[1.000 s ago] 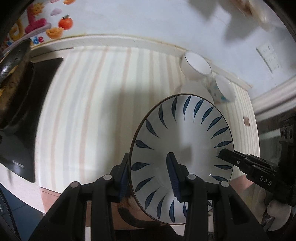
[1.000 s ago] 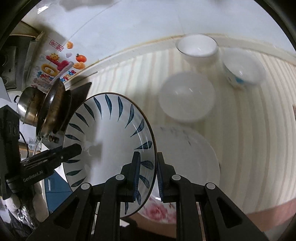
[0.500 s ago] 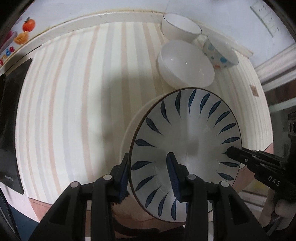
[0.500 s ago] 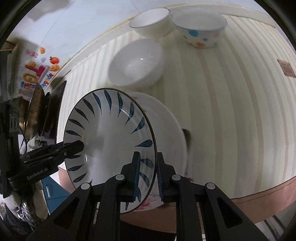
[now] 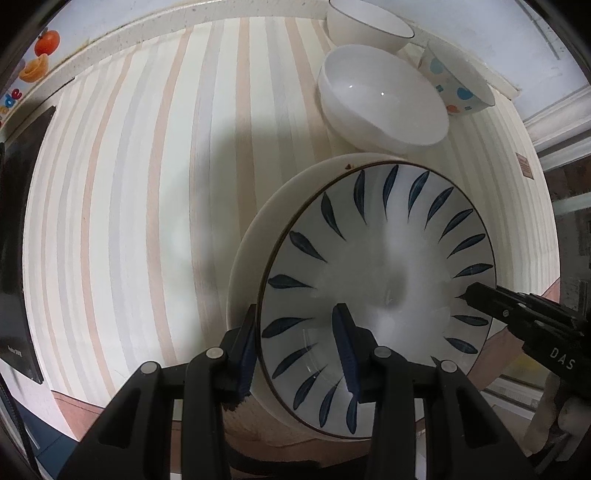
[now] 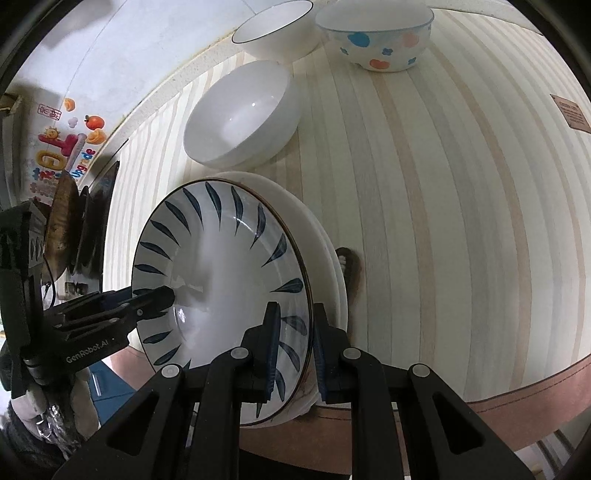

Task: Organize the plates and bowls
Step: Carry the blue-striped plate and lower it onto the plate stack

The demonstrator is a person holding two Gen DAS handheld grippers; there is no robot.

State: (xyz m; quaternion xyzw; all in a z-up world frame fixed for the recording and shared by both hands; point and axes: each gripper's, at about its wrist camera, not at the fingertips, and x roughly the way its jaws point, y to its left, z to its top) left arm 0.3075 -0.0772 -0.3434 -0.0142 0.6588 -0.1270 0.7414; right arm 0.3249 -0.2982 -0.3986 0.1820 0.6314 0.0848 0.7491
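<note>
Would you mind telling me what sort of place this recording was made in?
Most likely a home kitchen. Bowls and a leaf-pattern plate sit on a striped counter, a blackened wok stands at its far end, and fruit stickers decorate the wall.

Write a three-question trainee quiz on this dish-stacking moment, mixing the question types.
1. True or false: the blue-leaf plate is gripped at opposite rims by the left hand-held gripper and the right hand-held gripper.
2. What lies directly under that plate? A) bare table B) white plate C) white bowl
3. Fill in: behind the white bowl stand the dark-rimmed bowl and the ____ bowl.

Key: 1 true; 2 B; 3 spotted.
</note>
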